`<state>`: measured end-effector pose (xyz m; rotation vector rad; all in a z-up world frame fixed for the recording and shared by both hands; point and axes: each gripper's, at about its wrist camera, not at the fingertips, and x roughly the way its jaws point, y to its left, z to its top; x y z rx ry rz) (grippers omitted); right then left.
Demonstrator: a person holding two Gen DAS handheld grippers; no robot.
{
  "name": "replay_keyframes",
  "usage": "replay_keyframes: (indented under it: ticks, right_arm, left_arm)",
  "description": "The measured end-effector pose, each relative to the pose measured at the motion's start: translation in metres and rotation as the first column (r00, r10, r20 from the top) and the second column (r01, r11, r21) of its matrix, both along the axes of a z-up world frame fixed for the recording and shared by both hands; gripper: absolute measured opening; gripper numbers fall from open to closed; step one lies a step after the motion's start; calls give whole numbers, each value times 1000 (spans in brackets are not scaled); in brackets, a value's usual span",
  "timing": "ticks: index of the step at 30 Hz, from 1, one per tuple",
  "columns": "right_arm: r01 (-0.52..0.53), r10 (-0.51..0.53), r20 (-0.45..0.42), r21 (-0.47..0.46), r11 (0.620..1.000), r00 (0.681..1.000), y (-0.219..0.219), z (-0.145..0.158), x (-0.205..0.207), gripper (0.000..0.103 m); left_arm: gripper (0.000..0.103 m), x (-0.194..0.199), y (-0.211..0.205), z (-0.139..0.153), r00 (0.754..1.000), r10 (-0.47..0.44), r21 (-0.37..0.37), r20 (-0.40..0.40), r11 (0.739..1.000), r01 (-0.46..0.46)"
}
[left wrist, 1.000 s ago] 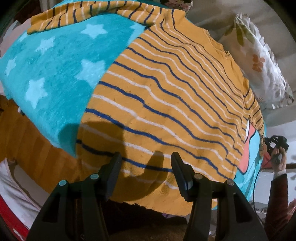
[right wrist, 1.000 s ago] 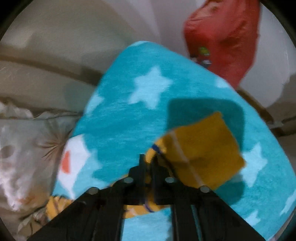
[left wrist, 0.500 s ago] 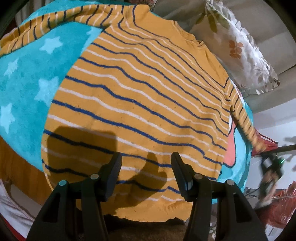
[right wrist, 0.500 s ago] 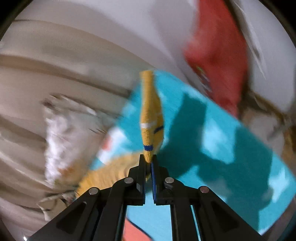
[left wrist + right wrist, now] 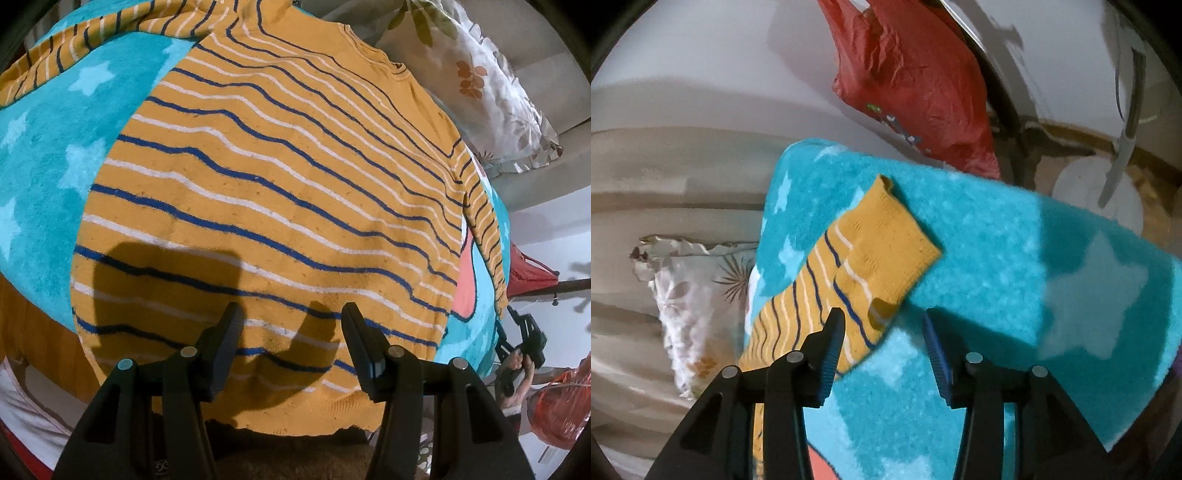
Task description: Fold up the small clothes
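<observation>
Item: one small mustard sweater [image 5: 280, 192] with blue and white stripes, lying flat and face-down-or-up (I cannot tell which) on a teal star-patterned blanket [image 5: 55, 155]. Its hem hangs nearest me, over the blanket's front edge. My left hand-held gripper [image 5: 291, 343] hovers just above the hem with its jaws apart and nothing between them. My right hand-held gripper [image 5: 882, 343] has just been opening; its jaws stand apart and the sleeve cuff [image 5: 886, 247] lies free on the blanket, the left finger over the striped part of the sleeve, not pinching it. A floral pillow [image 5: 491, 85] sits beyond the collar; a red plastic bag [image 5: 916, 85] hangs past the blanket's far corner. Risks, as I judge them: the sleeve rests near the blanket's edge and could slide off; the knit is soft, so a shallow pinch at the hem may lift one layer only and drag the body crooked, spoiling the fold.
</observation>
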<state>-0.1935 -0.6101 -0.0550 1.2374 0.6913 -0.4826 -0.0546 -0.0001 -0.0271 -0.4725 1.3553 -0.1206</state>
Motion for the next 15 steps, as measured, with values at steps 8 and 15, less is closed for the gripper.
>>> replay_keyframes:
  ticks: [8,15]
  right_arm:
    - [-96,49,-202,-230,969,978,3,15,60,10]
    - [-217,157,-184,-372,903,970,55,83,106,10]
  left_arm:
    - [54,-8,14,3,1000,4,36,27,999,-5]
    - [54,-2,47,15,995,4,42,98,999,-8]
